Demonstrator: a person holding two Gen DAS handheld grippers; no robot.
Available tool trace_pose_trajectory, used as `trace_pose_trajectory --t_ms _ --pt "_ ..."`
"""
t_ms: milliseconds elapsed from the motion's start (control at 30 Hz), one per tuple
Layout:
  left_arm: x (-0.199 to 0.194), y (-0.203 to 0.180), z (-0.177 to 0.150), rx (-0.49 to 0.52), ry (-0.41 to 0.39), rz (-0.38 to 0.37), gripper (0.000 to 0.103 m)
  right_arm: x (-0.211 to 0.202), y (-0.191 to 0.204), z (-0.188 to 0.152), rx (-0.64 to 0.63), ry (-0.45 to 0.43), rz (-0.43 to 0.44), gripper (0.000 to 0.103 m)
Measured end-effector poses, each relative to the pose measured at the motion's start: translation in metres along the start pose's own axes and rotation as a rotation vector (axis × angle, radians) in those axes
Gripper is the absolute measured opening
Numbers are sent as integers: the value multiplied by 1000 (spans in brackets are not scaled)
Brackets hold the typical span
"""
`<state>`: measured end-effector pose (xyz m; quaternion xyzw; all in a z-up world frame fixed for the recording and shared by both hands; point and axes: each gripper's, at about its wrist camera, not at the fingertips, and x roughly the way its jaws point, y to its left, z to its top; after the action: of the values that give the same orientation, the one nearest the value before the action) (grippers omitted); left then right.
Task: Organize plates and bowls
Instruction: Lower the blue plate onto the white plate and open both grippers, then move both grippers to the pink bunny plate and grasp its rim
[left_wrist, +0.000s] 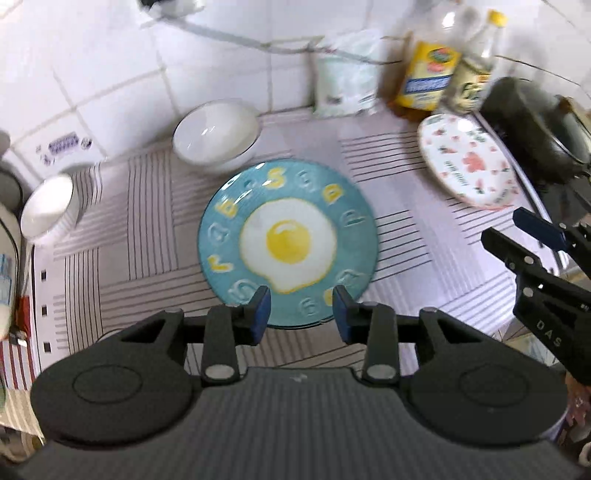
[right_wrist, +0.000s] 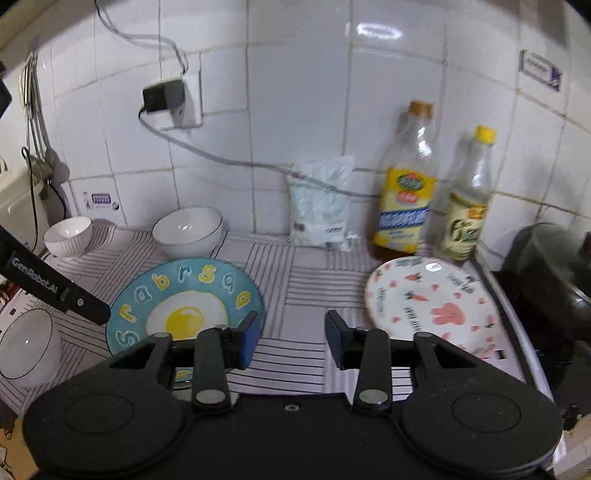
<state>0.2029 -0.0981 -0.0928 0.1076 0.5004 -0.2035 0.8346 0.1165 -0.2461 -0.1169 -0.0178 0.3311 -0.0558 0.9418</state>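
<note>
At the far left of the striped mat (right_wrist: 295, 284), a small white ribbed bowl (right_wrist: 68, 234) sits close to the tiled wall, and a second white bowl (right_wrist: 26, 347) lies nearer, at the left edge of the right wrist view. A larger white bowl (left_wrist: 216, 133) stands further right against the wall, just behind the blue egg plate (left_wrist: 288, 243). The bowls are scattered rather than nested, so the sorting looks barely begun.

The blue egg plate lies flat in the middle of the mat. The left gripper (left_wrist: 301, 314) hovers over its near rim with its blue-padded fingers apart and nothing between them. It seems lined up to take that rim, probably because a flat plate offers only its edge to a two-finger grip.

To the right, the right gripper (right_wrist: 291, 339) hangs over bare mat between the two plates, its fingers also spread wide and empty. It appears to be waiting or choosing a target.

Further right, the white carrot-and-rabbit plate (right_wrist: 430, 299) lies flat near the mat's right edge. Behind it stand a yellow-labelled bottle (right_wrist: 408, 199) and a yellow-capped bottle (right_wrist: 467, 206), with a white plastic bag (right_wrist: 321, 201) leaning on the wall to their left. A dark pot (right_wrist: 554, 273) sits at the far right, close to that plate, so lifting it may need care.
</note>
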Motion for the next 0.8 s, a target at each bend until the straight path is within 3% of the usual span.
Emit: trace_pose_trajectory --t_ms 167,400,667,733,800 --pt "-14 -33 0 75 -12 -19 43 -34 -10 -5 -57 -50 -33 46" --pt "-12 -86 8 181 -8 -38 53 -60 -34 -19 -41 -78 -82 52" --pt "15 -125 30 240 70 -48 72 -48 -75 -40 32 -87 -144 78" --pt "24 -132 45 267 74 -66 72 -38 -84 -46 49 -100 -161 88" --pt "30 -135 63 249 60 -78 73 -25 -94 -53 65 -111 -170 89"
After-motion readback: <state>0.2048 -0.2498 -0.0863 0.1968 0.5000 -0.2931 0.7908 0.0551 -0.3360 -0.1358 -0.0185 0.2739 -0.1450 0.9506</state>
